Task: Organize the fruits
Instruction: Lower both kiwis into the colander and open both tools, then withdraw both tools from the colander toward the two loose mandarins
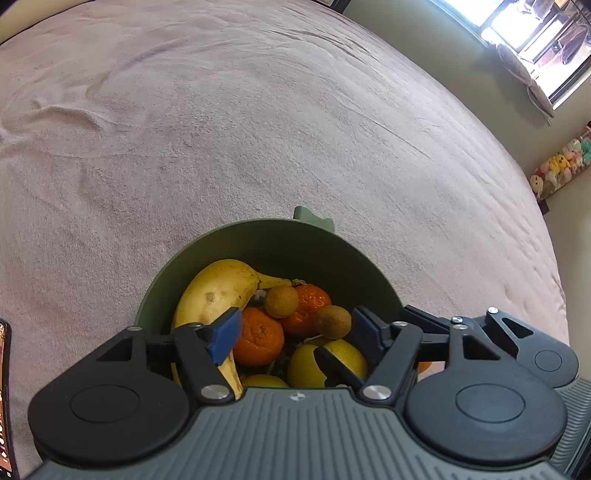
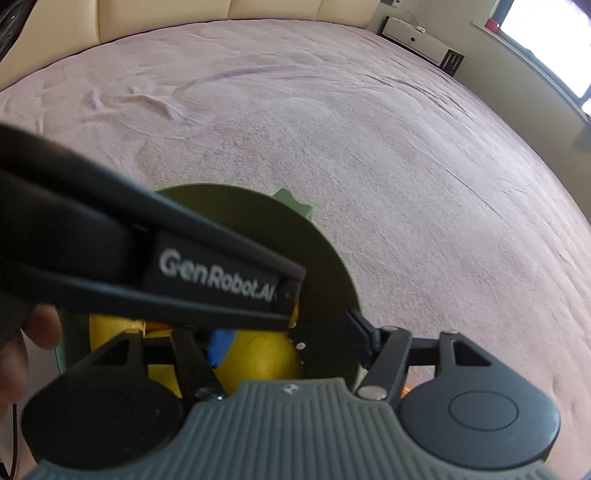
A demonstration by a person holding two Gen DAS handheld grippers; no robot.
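A dark green bowl (image 1: 284, 240) sits on a pinkish blanket and holds a banana (image 1: 214, 291), two oranges (image 1: 258, 338), two small brown fruits (image 1: 281, 301) and lemons (image 1: 332, 360). My left gripper (image 1: 295, 332) hangs open just over the bowl, empty, blue pads apart. In the right wrist view my right gripper (image 2: 291, 339) is open over the same bowl (image 2: 325, 266), with a lemon (image 2: 266, 360) between its fingers but not clamped. The left gripper's black body (image 2: 147, 258) crosses in front and hides much of the fruit.
The pinkish blanket (image 1: 258, 110) spreads out on all sides of the bowl, with wrinkles at far left. A pale green lug (image 1: 314, 218) sticks out behind the bowl. A phone edge (image 1: 5, 387) lies at far left. A window (image 1: 535, 29) and wall are at right.
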